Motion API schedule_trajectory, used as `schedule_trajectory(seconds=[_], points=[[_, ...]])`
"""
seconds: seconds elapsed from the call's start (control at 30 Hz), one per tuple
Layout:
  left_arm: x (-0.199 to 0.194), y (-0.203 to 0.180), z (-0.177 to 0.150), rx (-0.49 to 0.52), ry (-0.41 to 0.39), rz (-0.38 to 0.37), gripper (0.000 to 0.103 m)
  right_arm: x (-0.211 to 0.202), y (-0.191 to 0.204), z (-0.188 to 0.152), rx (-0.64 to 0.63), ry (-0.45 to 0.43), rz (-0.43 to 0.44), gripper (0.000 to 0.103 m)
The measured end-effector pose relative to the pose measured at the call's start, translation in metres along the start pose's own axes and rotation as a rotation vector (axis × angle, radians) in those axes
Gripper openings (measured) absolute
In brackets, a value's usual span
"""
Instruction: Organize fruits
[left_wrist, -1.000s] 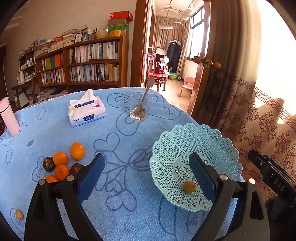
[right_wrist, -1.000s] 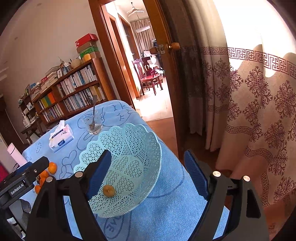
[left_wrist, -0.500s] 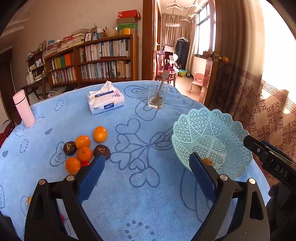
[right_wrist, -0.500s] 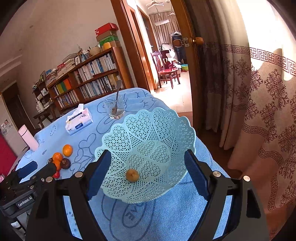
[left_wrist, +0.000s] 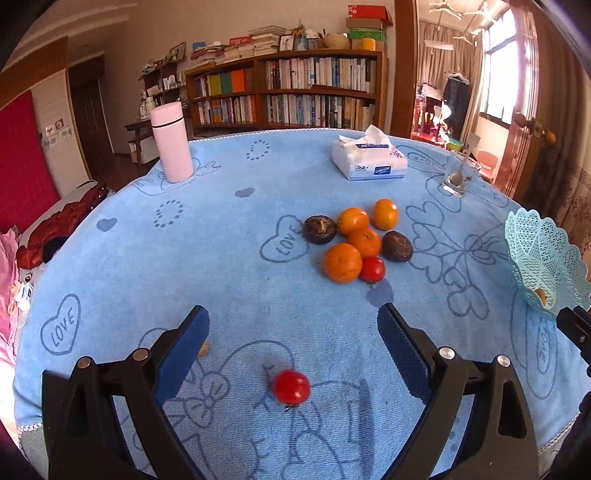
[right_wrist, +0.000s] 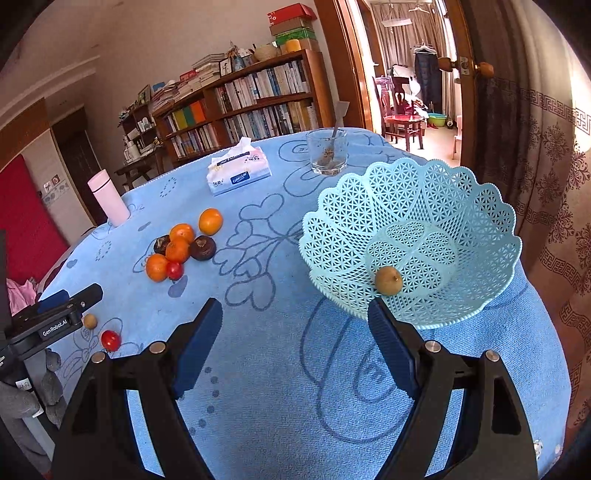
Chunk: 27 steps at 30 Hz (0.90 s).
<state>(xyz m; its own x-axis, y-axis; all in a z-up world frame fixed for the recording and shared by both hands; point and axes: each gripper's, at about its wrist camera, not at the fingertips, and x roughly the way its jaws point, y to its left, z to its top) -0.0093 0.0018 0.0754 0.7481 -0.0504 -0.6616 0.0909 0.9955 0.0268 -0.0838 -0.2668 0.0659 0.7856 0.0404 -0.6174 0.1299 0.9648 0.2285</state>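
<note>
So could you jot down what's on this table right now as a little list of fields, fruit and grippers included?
basket: light blue lattice basket, holding one small brownish fruit
fruit pile: four oranges, two dark brown fruits and one red fruit, touching, on the blue tablecloth
loose fruit: a red tomato and a small tan fruit
left gripper: open, empty, above the tomato
right gripper: open, empty, beside the basket
other: tissue pack, glass with spoon, pink bottle

a lived-in home: looked like a living room, with packed bookshelves (left_wrist: 288, 92), a round table (left_wrist: 221, 258) under a blue towel cloth, patterned curtains (right_wrist: 546, 155), and a doorway to a room with wooden chairs (right_wrist: 402, 118).
</note>
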Motion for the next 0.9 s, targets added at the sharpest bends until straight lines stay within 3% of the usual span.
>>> schedule_trajectory(seconds=[0.17,0.23,0.4,0.7,0.9], points=[[0.007,0.046,-0.008,-0.068,0.01,0.1,0.091,0.009,0.023,-0.007,-0.037,0.044,0.029,0.082],[0.012,0.058,-0.011,-0.087,0.025,0.115,0.083,0.014,0.031,-0.007,-0.045,0.067,0.048,0.082],[0.025,0.074,-0.019,-0.117,0.067,0.1,0.073,0.024,0.052,-0.012,-0.073,0.103,0.066,0.082],[0.051,0.084,-0.031,-0.134,0.135,0.059,0.043,0.041,0.097,-0.02,-0.151,0.162,0.129,0.082],[0.044,0.084,-0.031,-0.129,0.108,0.01,0.028,0.055,0.132,-0.027,-0.217,0.209,0.199,0.081]])
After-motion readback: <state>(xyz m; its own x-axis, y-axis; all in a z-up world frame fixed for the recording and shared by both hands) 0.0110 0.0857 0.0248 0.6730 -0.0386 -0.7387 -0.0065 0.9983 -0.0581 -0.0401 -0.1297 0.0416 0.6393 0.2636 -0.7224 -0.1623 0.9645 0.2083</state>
